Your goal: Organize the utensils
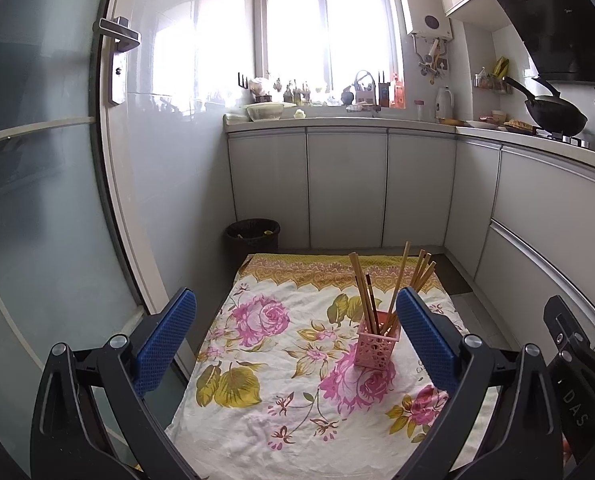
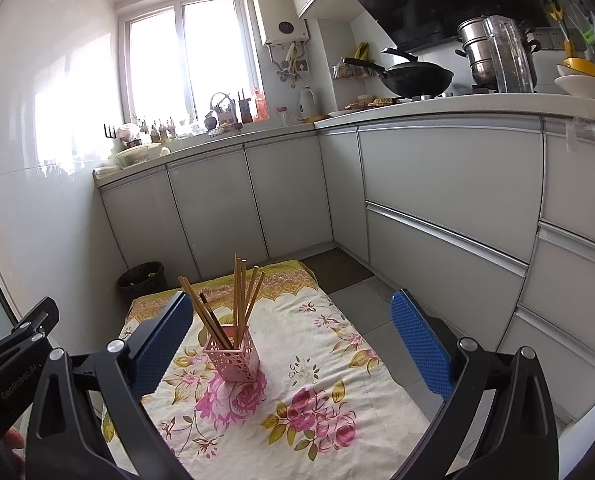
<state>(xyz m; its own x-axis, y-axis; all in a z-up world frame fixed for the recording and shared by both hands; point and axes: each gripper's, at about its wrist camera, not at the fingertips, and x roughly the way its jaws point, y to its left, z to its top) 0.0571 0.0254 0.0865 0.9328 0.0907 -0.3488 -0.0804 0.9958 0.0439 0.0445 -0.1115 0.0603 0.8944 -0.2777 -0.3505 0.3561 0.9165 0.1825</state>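
Left wrist view: left gripper (image 1: pixel 295 336) spread wide, blue pads empty, raised above floral cloth (image 1: pixel 257 412) laid on kitchen floor. Pink holder (image 1: pixel 377 346) upright on cloth toward right side, just beside right pad, apart from it. Chopsticks (image 1: pixel 381 292) standing inside holder, fanned out and tilted. Black bin (image 1: pixel 252 236) at far edge of cloth, left.

Right wrist view: right gripper (image 2: pixel 291 338) likewise spread wide, gripping nothing. Pink holder (image 2: pixel 233 360) with chopsticks (image 2: pixel 233 300) near left pad, upright on cloth (image 2: pixel 317 396). Wok (image 2: pixel 413 76) on far right counter.
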